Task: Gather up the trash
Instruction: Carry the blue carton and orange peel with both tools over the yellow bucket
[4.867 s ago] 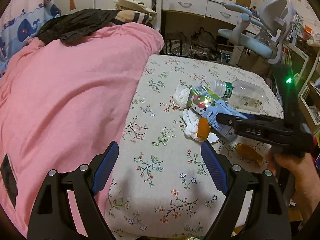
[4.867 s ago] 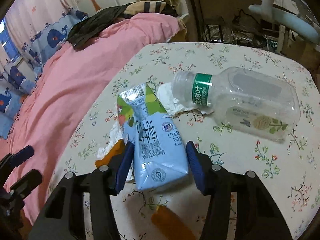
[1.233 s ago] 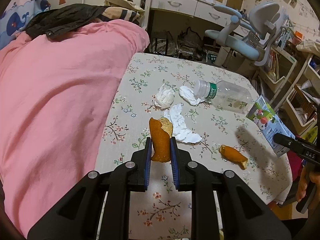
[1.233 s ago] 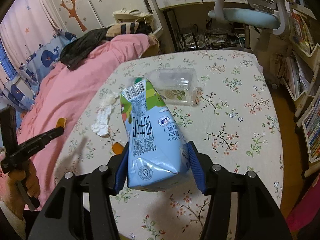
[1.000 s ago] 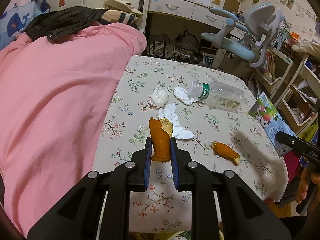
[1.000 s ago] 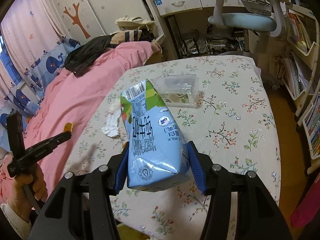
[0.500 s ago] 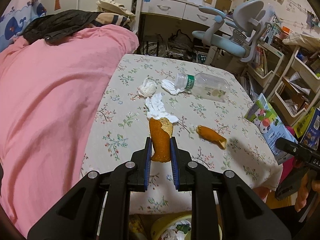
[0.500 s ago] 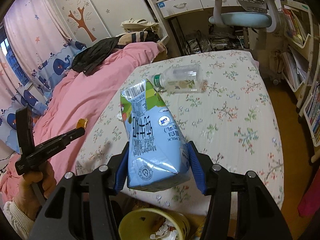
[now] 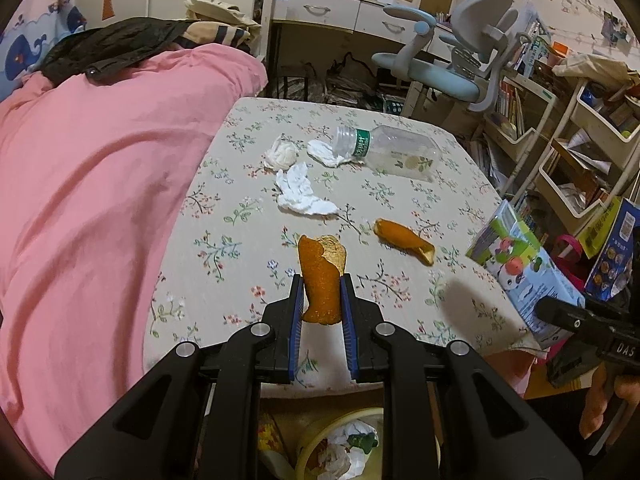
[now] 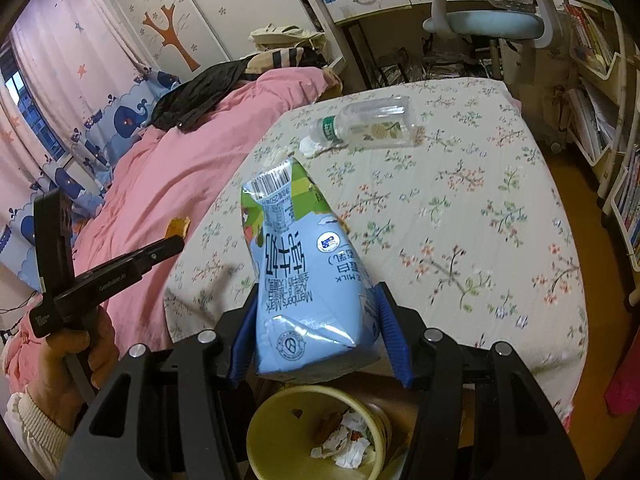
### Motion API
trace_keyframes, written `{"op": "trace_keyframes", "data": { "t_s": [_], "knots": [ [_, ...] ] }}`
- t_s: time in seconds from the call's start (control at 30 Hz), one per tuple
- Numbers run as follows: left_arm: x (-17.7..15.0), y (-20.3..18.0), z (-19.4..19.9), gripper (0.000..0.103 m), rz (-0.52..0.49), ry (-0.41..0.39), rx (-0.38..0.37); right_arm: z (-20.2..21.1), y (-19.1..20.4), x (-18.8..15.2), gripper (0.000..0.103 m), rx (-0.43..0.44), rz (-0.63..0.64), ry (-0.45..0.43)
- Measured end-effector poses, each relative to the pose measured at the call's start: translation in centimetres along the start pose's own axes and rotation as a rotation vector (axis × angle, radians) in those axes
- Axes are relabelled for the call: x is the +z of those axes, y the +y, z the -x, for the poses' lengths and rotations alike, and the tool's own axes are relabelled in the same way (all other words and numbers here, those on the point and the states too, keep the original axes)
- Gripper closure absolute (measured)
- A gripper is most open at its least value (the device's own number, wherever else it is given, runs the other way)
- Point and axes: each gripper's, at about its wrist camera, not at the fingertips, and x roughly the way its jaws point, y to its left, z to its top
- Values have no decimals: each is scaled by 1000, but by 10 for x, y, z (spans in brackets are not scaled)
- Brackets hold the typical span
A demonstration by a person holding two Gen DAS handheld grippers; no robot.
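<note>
Only the left wrist view shows three crumpled white tissues [image 9: 304, 196] on the floral-clothed table [image 9: 224, 248]; the left gripper [image 9: 321, 300] pinches an orange peel strip [image 9: 320, 280], while the right gripper [image 10: 316, 332], angled downward, clamps a blue milk carton [image 10: 304, 272] above the yellow round bin [image 10: 272, 432].

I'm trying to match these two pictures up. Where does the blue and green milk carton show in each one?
Left wrist view: the milk carton sits at the right edge, beyond the table corner, held up by the right hand-held gripper.
Right wrist view: the carton fills the centre, clamped between the blue fingers, above the yellow bin.
Shared landmark: the clear plastic bottle lying on the flowered table.
</note>
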Motion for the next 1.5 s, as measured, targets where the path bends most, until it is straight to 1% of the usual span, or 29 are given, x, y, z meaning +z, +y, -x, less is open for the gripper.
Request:
{"op": "trace_keyframes", "data": {
  "t_s": [0.43, 0.57, 0.93, 1.07, 1.37, 1.5],
  "knots": [
    [-24, -6, 12, 86, 3, 14, -15, -7, 19, -37, 49, 26, 26, 74],
    [-34, -10, 15, 86, -4, 21, -22, -10, 27, -52, 49, 31, 45, 110],
    [-53, -15, 25, 86, 0, 32, -44, -13, 40, -83, 49, 25, 68, 173],
    [-57, -15, 28, 86, 1, 33, -51, -21, 49, -97, 49, -7, 120, 227],
    [-67, -17, 35, 86, 3, 36, -64, -45, 70, -138, 49, -63, 268, 405],
    [-72, -20, 37, 86, -4, 39, -68, -51, 72, -146, 49, -76, 296, 438]
  ]
}}
